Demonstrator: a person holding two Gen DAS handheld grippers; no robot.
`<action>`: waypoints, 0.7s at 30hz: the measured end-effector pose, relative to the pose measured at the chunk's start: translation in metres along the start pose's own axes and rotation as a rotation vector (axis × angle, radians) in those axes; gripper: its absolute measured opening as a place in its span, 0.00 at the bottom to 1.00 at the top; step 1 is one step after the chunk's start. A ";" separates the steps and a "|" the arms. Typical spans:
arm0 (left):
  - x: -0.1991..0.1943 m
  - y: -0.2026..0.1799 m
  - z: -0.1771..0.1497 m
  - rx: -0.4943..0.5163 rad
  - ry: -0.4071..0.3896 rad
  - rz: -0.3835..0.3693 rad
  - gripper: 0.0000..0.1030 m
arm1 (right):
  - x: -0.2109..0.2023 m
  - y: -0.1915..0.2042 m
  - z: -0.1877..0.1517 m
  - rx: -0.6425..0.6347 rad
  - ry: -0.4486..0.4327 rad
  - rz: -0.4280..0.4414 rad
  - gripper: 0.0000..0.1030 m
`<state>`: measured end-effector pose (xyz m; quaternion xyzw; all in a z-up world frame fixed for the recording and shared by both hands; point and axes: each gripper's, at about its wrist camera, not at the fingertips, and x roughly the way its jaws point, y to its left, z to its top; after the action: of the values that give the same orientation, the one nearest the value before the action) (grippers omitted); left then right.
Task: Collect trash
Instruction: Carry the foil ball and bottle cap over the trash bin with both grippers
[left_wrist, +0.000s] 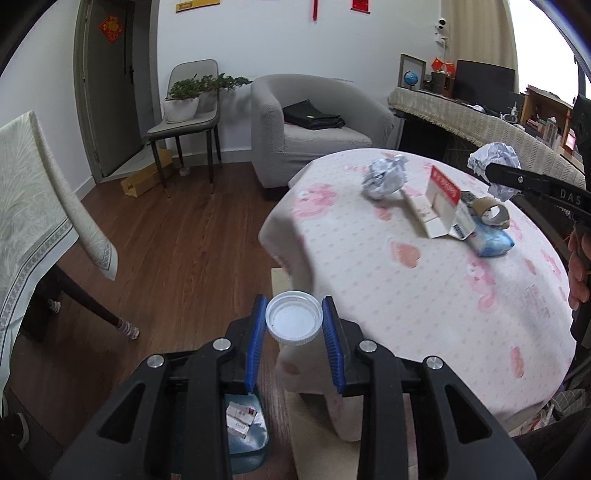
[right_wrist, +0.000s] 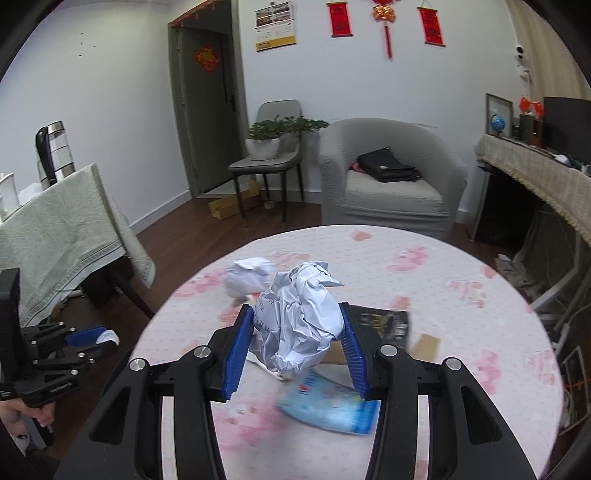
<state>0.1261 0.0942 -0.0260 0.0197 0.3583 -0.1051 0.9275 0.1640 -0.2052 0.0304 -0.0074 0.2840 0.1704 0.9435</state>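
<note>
My left gripper (left_wrist: 294, 317) is shut on a white bottle cap (left_wrist: 293, 319), held past the table's left edge above a bin (left_wrist: 245, 439) on the floor with small packets in it. My right gripper (right_wrist: 295, 332) is shut on a crumpled white paper ball (right_wrist: 299, 321), held above the round table; it also shows in the left wrist view (left_wrist: 495, 162). On the table lie a second paper ball (left_wrist: 384, 177), an open red-and-white carton (left_wrist: 439, 203), a cardboard tape core (left_wrist: 491, 212) and a blue tissue pack (left_wrist: 493, 240).
The round table has a pink-patterned cloth (left_wrist: 424, 295). A grey armchair (left_wrist: 314, 125) with a black bag, a chair with a potted plant (left_wrist: 188, 99) and a cloth-covered table (left_wrist: 33, 206) stand around. A dark flat packet (right_wrist: 388, 323) lies on the table.
</note>
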 end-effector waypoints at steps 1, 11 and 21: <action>-0.001 0.003 -0.002 0.000 0.002 0.004 0.31 | 0.001 0.004 0.000 -0.004 0.000 0.008 0.46; -0.004 0.039 -0.017 -0.033 0.031 0.030 0.31 | 0.018 0.048 0.003 -0.022 0.007 0.109 0.46; 0.005 0.075 -0.040 -0.073 0.105 0.061 0.31 | 0.036 0.091 0.006 -0.039 0.023 0.205 0.46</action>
<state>0.1185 0.1715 -0.0621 0.0023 0.4094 -0.0626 0.9102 0.1654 -0.1070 0.0242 0.0011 0.2908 0.2715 0.9175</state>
